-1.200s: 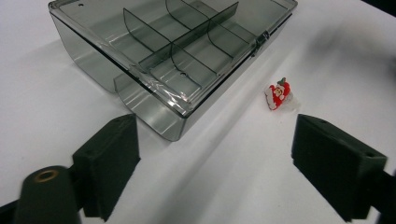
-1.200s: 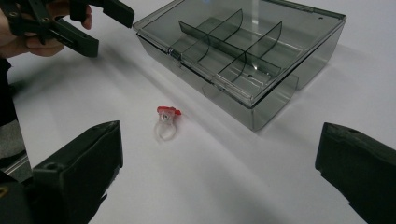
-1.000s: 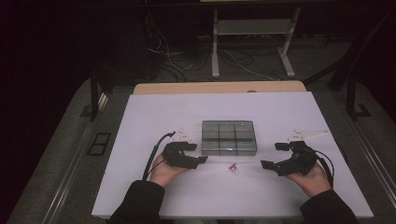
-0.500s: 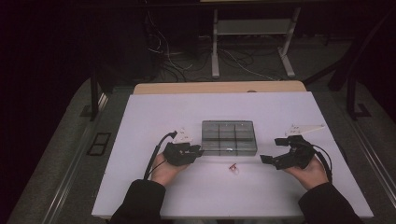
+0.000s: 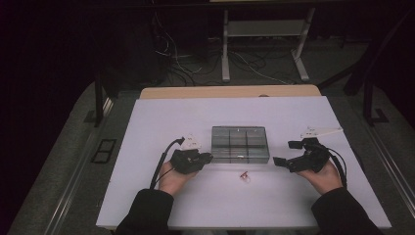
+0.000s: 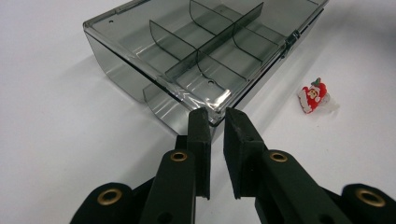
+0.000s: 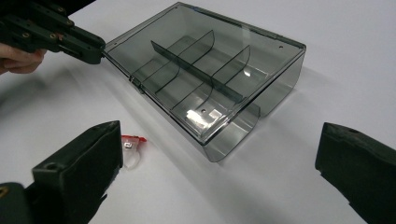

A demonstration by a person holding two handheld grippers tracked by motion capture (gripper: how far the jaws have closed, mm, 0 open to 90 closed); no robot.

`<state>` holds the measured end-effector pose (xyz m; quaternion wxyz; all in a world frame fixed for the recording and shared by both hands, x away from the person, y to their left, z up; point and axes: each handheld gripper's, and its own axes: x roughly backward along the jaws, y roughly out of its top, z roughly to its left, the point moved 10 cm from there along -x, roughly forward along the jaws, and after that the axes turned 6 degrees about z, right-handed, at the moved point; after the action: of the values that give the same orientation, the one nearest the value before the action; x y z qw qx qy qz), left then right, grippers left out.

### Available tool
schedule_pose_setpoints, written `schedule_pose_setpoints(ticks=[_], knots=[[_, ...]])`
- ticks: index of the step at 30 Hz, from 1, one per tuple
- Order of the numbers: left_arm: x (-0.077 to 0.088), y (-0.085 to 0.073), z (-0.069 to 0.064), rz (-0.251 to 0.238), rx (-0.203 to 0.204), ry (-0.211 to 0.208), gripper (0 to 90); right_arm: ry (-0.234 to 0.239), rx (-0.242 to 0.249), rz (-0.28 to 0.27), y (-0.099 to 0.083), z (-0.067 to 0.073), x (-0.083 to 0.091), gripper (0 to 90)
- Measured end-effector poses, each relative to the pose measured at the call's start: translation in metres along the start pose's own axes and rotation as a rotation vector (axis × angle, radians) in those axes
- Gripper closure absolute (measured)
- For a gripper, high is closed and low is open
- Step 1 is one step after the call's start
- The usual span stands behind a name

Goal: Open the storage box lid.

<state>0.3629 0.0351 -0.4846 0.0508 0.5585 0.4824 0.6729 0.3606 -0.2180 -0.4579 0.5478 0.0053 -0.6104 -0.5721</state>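
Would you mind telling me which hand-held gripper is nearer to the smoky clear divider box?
Left. The left hand-held gripper has its tips at the divider box near-left corner; the right hand-held gripper sits wide open, apart from its right end.

White table point(image 5: 147, 127), dark room, cables on floor point(image 5: 195, 63), metal frame point(image 5: 264, 29)

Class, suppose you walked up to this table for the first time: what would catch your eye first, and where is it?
A smoky clear compartment box with its lid shut sits mid-table on the white table. A tiny red Santa charm lies just in front of it. The left gripper, nearly shut, noses at the box's corner, while the right gripper is wide open beside its other end.
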Motion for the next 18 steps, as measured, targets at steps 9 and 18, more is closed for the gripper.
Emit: schedule_pose_setpoints(ticks=[9,18], knots=[[-0.003,-0.002,0.001,0.015,0.005,0.012,81.3,0.003,-0.005,-0.007,0.000,-0.001,0.001,0.6],[0.000,0.006,0.000,-0.034,0.008,0.005,88.4,0.008,-0.005,-0.006,0.002,-0.001,-0.003,0.7]])
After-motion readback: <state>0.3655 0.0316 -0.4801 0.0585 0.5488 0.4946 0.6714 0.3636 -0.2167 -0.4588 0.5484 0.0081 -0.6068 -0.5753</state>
